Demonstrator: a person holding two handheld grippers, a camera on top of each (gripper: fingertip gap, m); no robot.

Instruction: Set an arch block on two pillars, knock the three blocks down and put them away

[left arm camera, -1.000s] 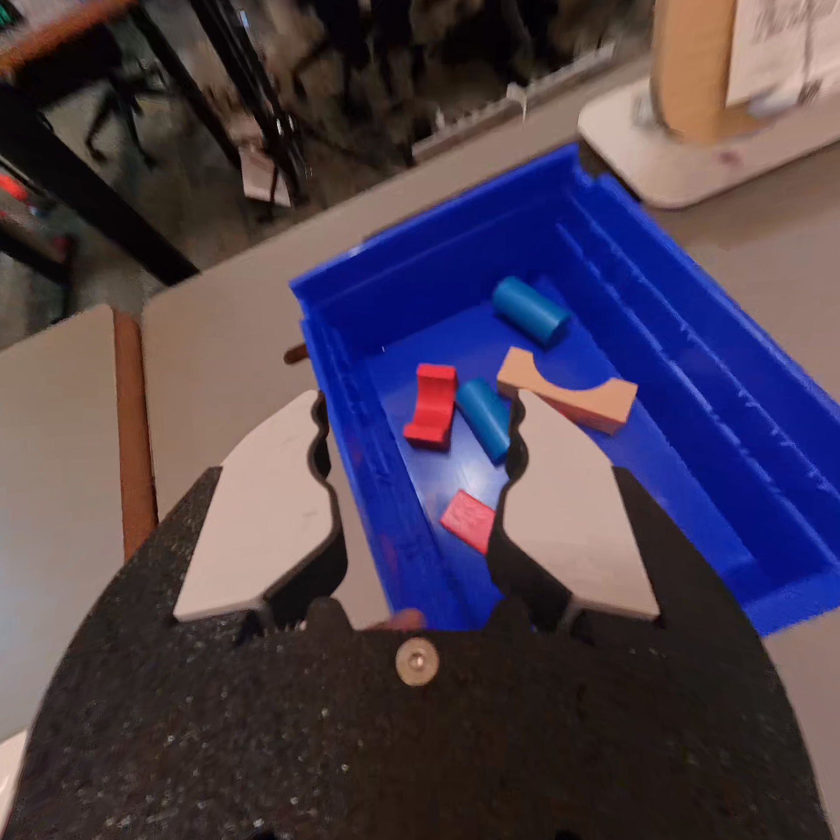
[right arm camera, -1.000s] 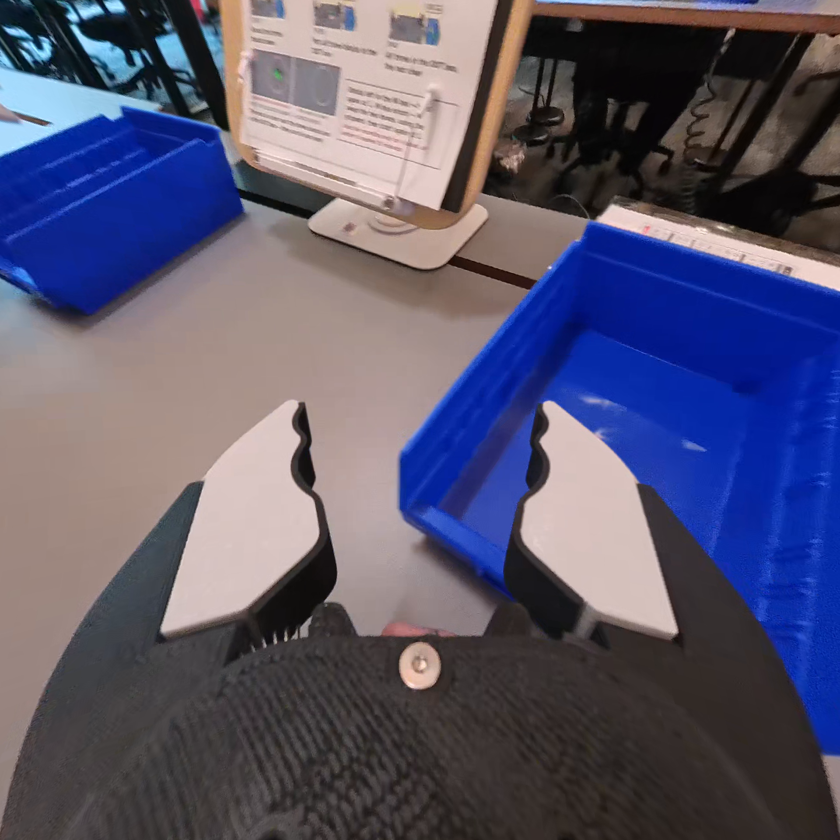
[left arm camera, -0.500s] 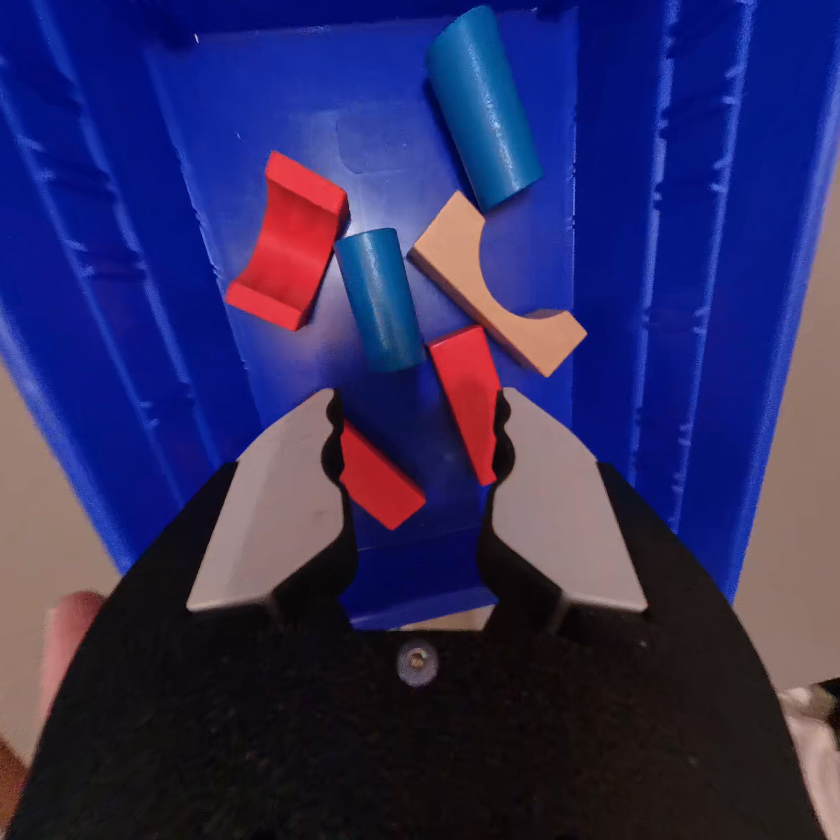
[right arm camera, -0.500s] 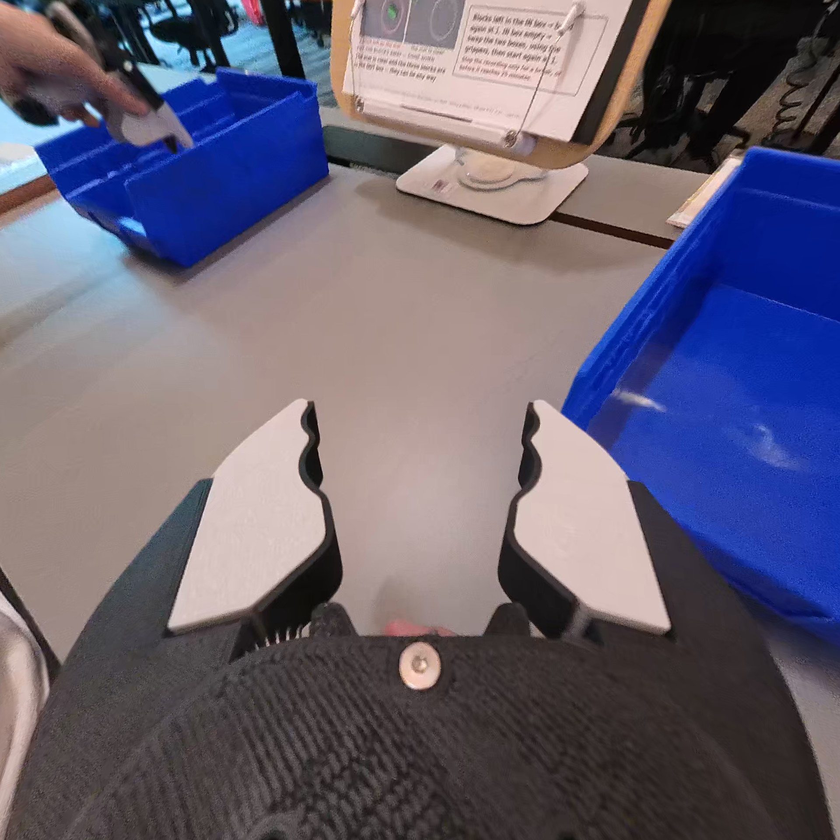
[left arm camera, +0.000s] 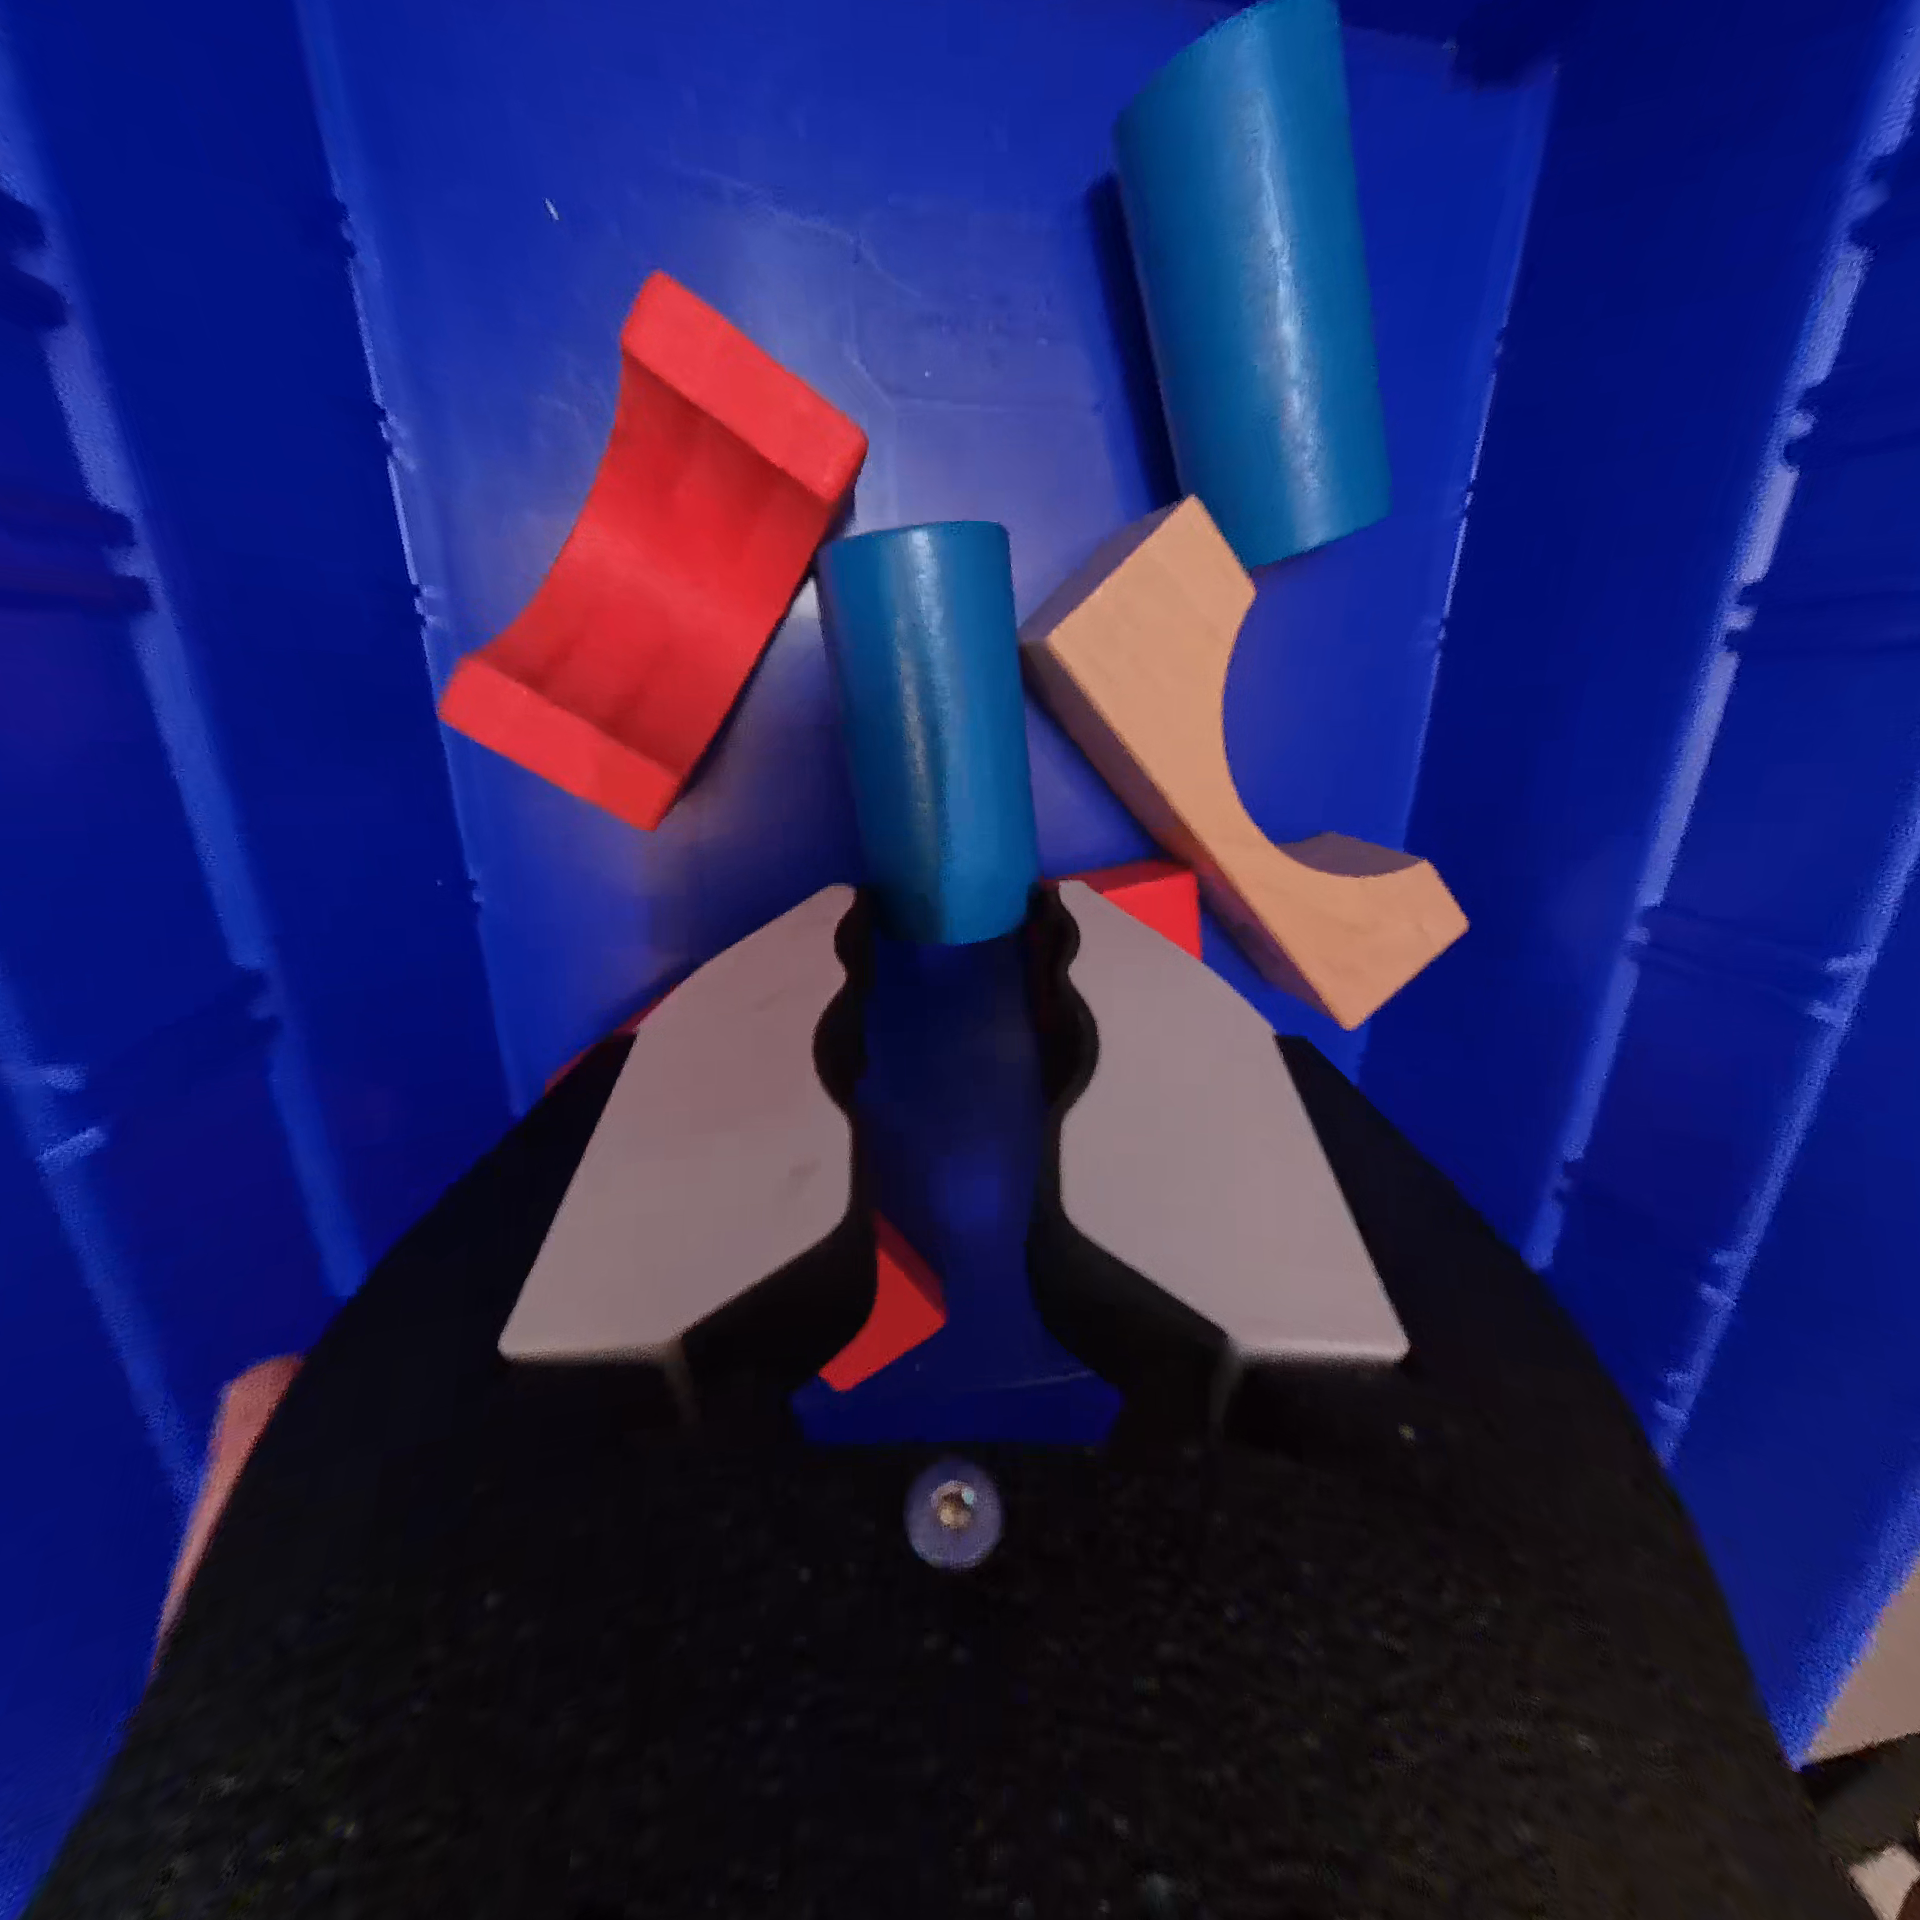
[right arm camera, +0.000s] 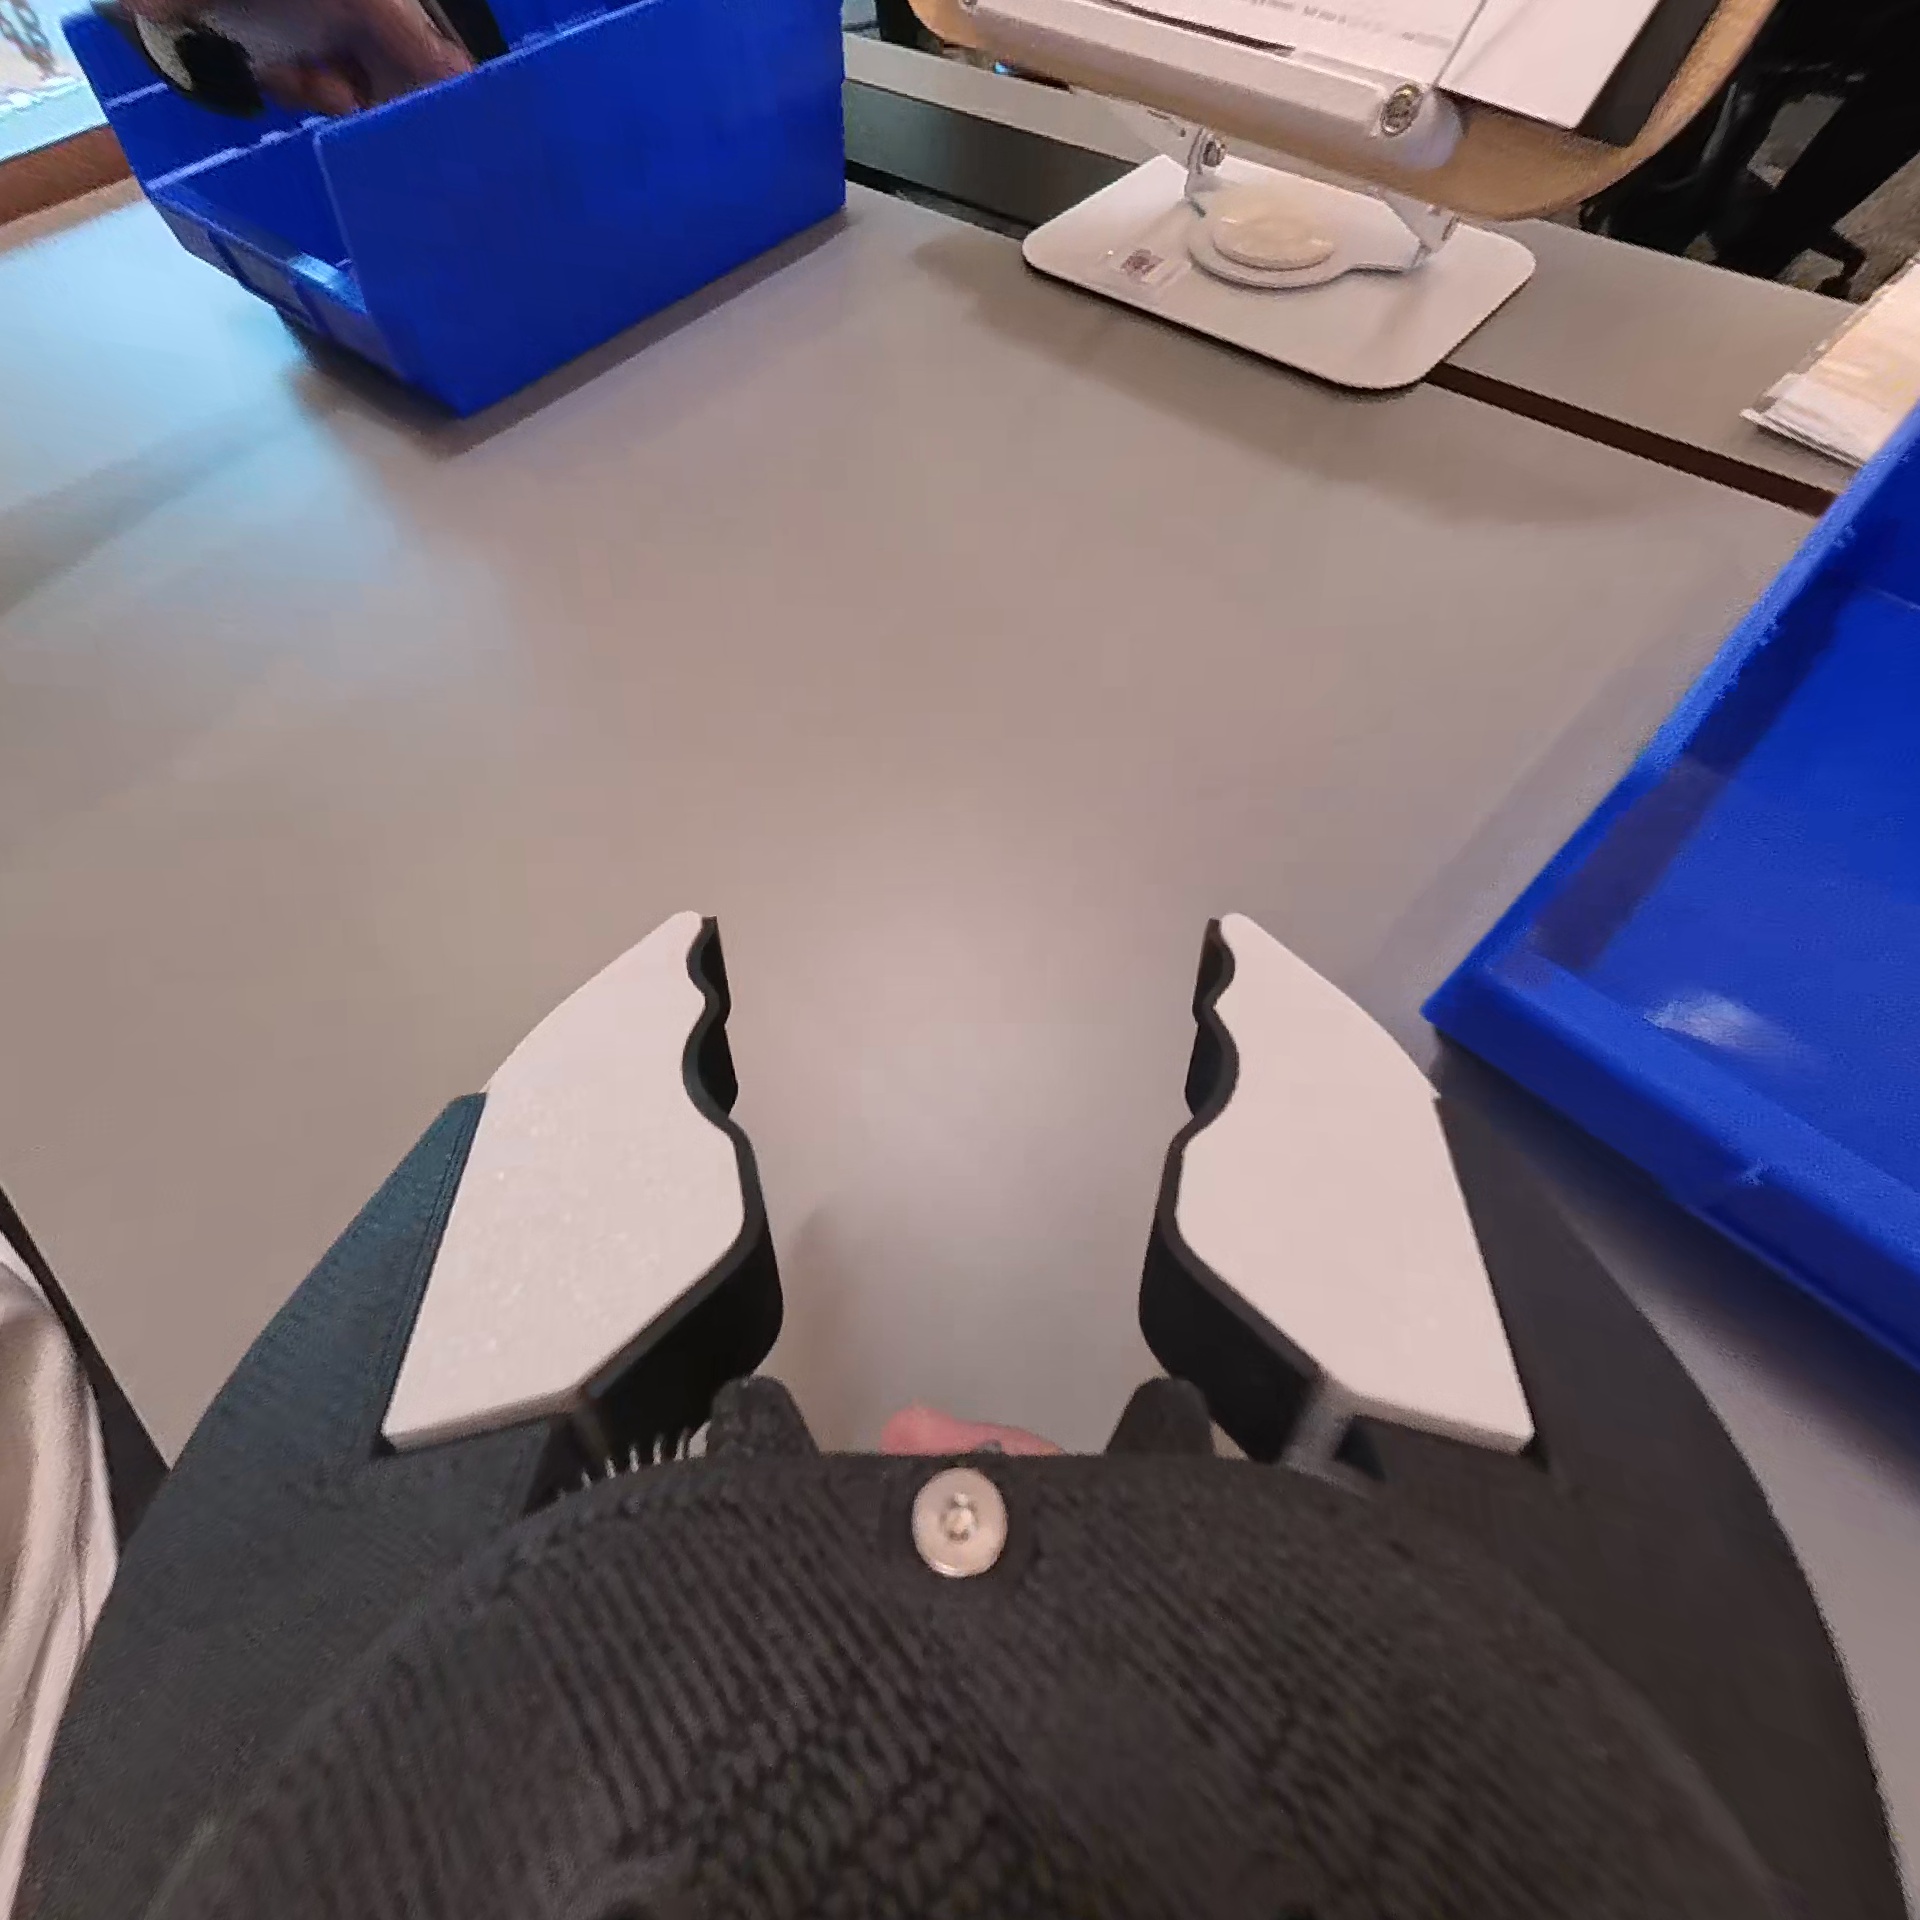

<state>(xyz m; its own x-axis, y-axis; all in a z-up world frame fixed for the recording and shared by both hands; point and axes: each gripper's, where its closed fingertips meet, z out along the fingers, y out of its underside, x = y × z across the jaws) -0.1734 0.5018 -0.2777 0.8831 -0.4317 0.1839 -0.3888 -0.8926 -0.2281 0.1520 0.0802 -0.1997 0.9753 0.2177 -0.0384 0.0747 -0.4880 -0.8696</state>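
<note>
My left gripper [left arm camera: 948, 914] is down inside a blue bin [left arm camera: 260, 727], its jaws closed in on the near end of a small blue cylinder [left arm camera: 930, 727] lying on the bin floor. A red arch block [left arm camera: 655, 551] lies left of it. A tan arch block [left arm camera: 1174, 727] lies to its right and a larger blue cylinder [left arm camera: 1252, 301] beyond. Two red blocks [left arm camera: 894, 1320] [left arm camera: 1148, 899] are partly hidden under my fingers. My right gripper [right arm camera: 956, 935] is open and empty above the grey table [right arm camera: 831, 623], left of a second blue bin [right arm camera: 1662, 1101].
In the right wrist view the first blue bin [right arm camera: 582, 197] stands at the far left with a hand [right arm camera: 291, 52] in it. A white stand [right arm camera: 1278, 249] holding a clipboard is at the back. Papers [right arm camera: 1860, 384] lie at the far right. Left tips to right tips: about 55 cm. The tan arch block [left arm camera: 1174, 727] is about 4 cm from my left fingertips and 50 cm from my right.
My left gripper dropped into the bin, moved forward and narrowed its jaws onto the small blue cylinder. My right gripper swung left, away from the second bin, staying open.
</note>
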